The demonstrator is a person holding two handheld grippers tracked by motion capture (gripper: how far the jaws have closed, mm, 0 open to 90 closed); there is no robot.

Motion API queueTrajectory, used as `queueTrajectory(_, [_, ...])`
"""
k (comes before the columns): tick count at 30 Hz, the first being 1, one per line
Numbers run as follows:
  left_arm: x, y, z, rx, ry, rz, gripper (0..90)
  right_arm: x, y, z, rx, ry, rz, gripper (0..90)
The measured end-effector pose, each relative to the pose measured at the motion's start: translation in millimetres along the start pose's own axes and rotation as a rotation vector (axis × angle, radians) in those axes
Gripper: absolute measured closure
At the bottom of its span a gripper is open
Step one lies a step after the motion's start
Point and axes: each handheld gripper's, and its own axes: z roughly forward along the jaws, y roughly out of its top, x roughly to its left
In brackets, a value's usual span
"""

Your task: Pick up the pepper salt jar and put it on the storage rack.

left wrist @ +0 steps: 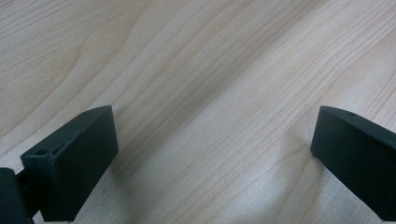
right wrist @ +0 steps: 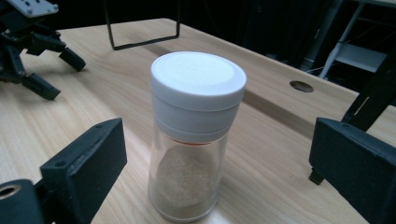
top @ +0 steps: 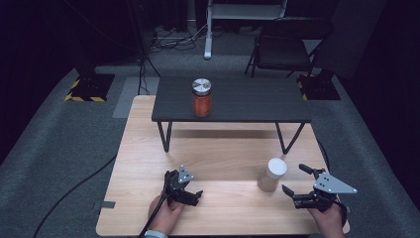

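Right claw spread, facing white-capped spice jar, unlabelled; left claw spread over bare bench; no legible writing

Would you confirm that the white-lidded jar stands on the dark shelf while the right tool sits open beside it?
Not quite: the white-lidded jar stands on the wooden table, as the high view shows. The right tool is indeed open beside it.

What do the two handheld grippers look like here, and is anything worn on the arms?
Both the left gripper and the right gripper are black, with blocky flat-faced jaws, a screw hole near each tip. Each carries a grey three-cornered plate with small holes. A black cable trails from the left. A light sleeve cuff shows at the left wrist.
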Motion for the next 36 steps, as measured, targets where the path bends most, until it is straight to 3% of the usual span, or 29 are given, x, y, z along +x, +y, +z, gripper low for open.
queueTrajectory(12, [-0.1, -0.1, 0.0, 0.0, 0.0, 0.0, 0.6, -6.5, -0.5, 7.3, -0.002, 0.025, 0.041, 5.6])
queueTrajectory(26, [0.1, 0.1, 0.2, 0.0, 0.0, 0.002, 0.5, -10.6, 3.8, 35.0, 0.023, 0.075, 0.056, 11.6])
queueTrajectory(34, [0.1, 0.1, 0.1, 0.0, 0.0, 0.003, 0.5, -11.6, 5.5, 50.6, 0.044, 0.095, 0.089, 19.8])
queueTrajectory(36, [0.1, 0.1, 0.2, 0.0, 0.0, 0.003, 0.5, -14.1, 5.0, 56.1, 0.057, 0.098, 0.131, 22.4])
